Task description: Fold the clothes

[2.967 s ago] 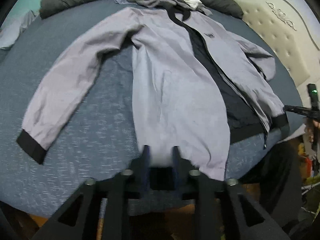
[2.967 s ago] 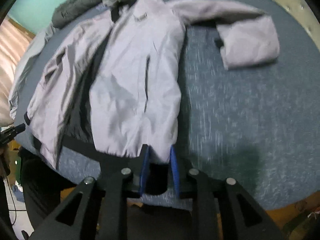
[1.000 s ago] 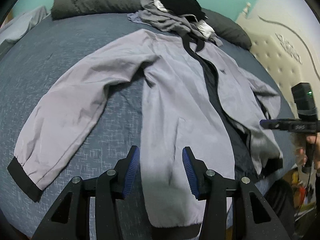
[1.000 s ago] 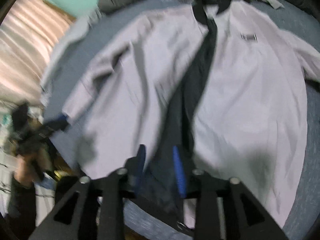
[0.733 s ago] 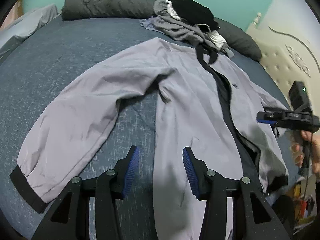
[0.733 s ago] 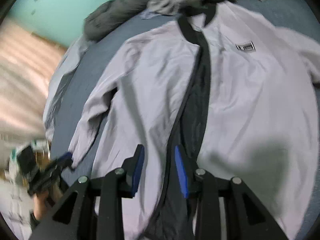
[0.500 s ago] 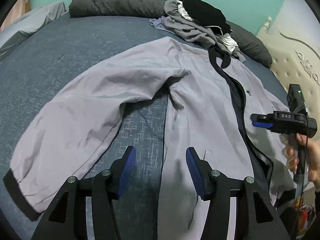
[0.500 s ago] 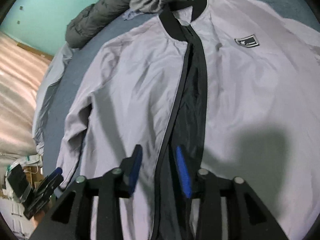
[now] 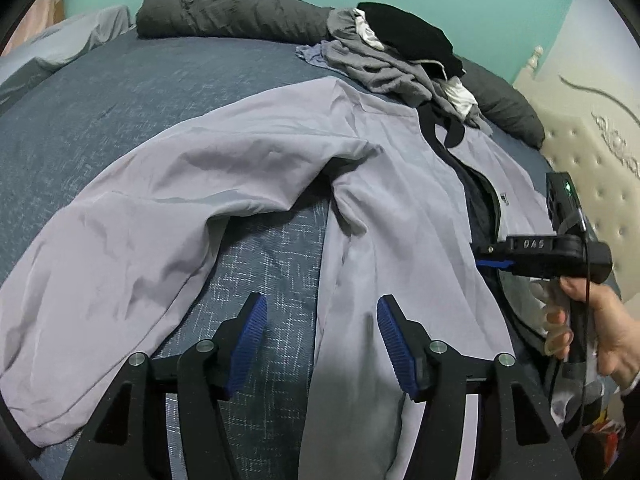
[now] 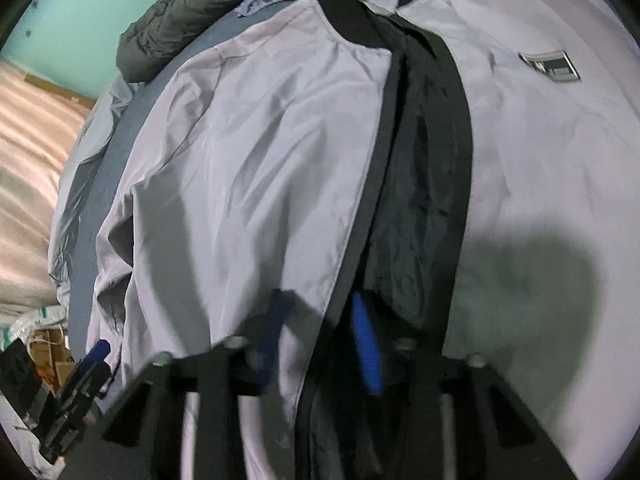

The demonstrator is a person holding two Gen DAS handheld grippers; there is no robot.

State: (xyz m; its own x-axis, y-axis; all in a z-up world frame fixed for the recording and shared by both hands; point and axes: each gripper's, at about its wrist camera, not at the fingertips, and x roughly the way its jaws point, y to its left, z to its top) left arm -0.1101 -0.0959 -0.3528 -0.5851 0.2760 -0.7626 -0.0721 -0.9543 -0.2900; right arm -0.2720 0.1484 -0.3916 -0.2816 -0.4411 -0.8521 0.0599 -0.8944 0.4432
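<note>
A light grey zip jacket (image 9: 260,168) with a black collar and dark lining lies open, front up, on the blue bed cover (image 9: 120,92), one sleeve stretched out to the left. My left gripper (image 9: 320,304) hovers over the jacket's side seam below the armpit. Its jaws are opening and the pads touch nothing. My right gripper (image 10: 318,312), blurred, straddles the black zip edge (image 10: 352,240) of one front panel. Its jaws are closing with that edge between them, and a gap still shows. In the left wrist view the right gripper (image 9: 496,258) sits at the zip opening, held by a hand (image 9: 600,320).
A heap of grey, black and white clothes (image 9: 392,60) lies just past the jacket's collar. A dark rolled duvet (image 9: 224,12) runs along the far side by the teal wall. A padded cream headboard (image 9: 592,168) stands to the right. The left gripper (image 10: 96,354) shows low at the bed's edge.
Both grippers came down closer to the jacket. The left one's jaws spread wider over the side seam. The right one moved up the zip opening and its jaws narrowed around the front edge.
</note>
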